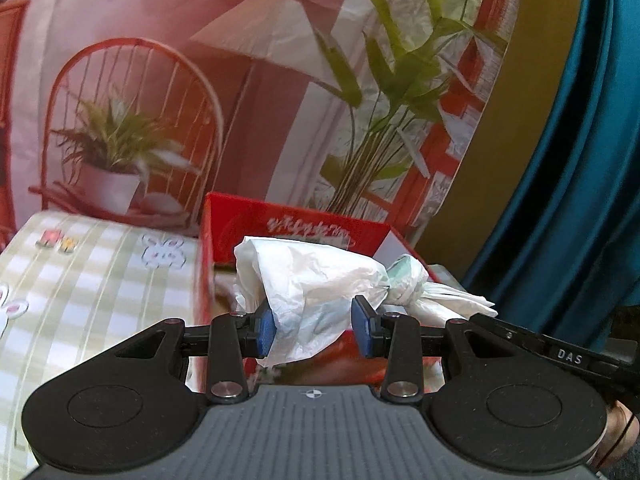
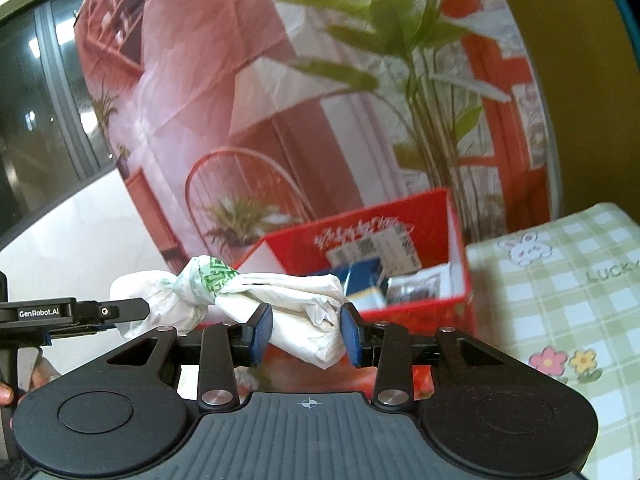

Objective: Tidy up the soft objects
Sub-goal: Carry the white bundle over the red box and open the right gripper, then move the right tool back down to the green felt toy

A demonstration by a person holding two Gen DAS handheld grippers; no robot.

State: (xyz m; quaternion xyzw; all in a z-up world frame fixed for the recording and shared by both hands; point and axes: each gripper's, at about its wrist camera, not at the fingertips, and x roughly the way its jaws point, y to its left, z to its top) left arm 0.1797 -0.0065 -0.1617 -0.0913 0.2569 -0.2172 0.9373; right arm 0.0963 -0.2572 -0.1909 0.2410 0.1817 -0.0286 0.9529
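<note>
Left gripper (image 1: 312, 330): we pinch 1 end of the knotted white plastic bag (image 1: 320, 280).
Right gripper (image 2: 306, 336): we pinch its other end.
Red box (image 2: 400, 216): behind, open.

Backdrop (image 1: 168, 40): printed cloth showing red chair, lamp, potted plants. Teal curtain (image 1: 580, 160) at right. Green checked cloth (image 1: 92, 280) with flower and rabbit motifs. Window (image 2: 36, 112), dark, at far left.
</note>
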